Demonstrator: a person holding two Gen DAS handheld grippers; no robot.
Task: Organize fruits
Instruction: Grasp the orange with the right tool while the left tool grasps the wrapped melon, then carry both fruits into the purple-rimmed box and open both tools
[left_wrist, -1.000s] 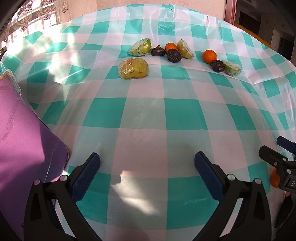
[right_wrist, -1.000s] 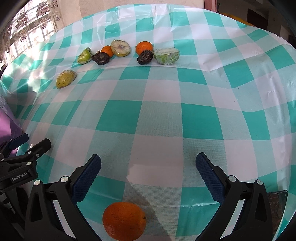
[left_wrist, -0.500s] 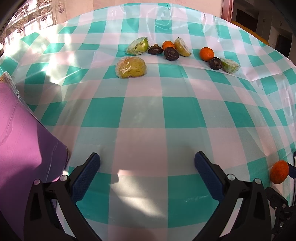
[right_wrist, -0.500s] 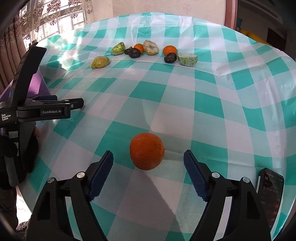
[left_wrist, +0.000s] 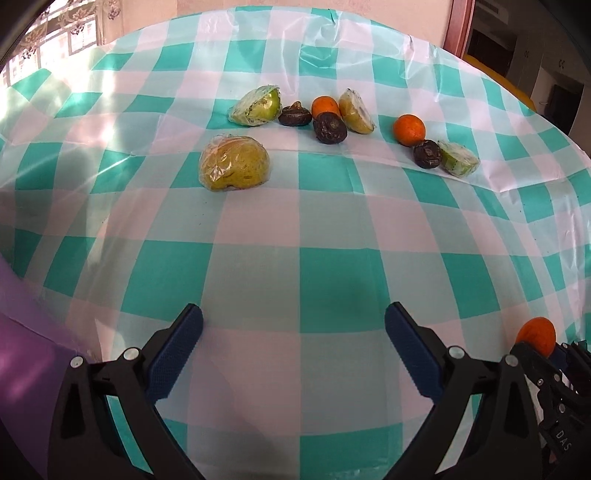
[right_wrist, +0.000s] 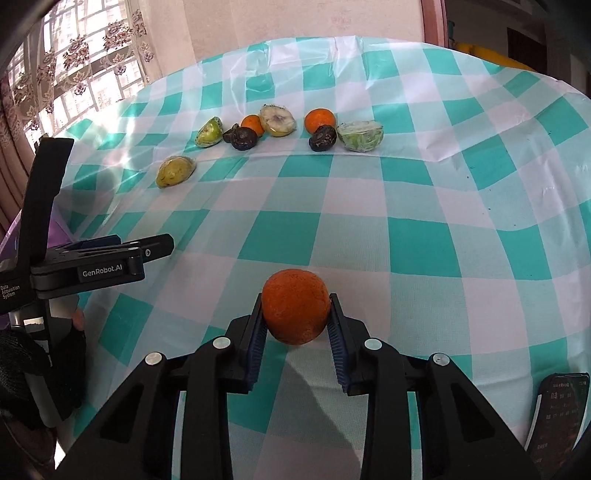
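Sunlight falls across the checked cloth on the worktop (right_wrist: 424, 236), glaring at its far left. At the left edge of the right wrist view a gloved hand (right_wrist: 33, 373) holds the left tool (left_wrist: 293, 325), whose jaws are wide apart and closing a little, with only bare cloth between them. Beyond it, toward the far side, lies a wrapped yellow-green fruit (left_wrist: 233, 162) on its own. Further back runs a loose row: a wrapped green half (left_wrist: 256, 107), two dark wrinkled fruits (left_wrist: 330, 127) with a small orange (left_wrist: 325, 106) behind them, then a wrapped pale half (left_wrist: 356, 112). To the right of these sit another small orange (left_wrist: 409, 129), a third dark fruit (left_wrist: 426, 155) touching it in front, and a wrapped cut green piece (left_wrist: 458, 159). Near the front, well apart from that row, the right tool (right_wrist: 295, 325) is clamped on a large orange (right_wrist: 295, 312), blue pads (right_wrist: 338, 336) pressing both sides. A phone (right_wrist: 556, 413) lies at the front right edge.
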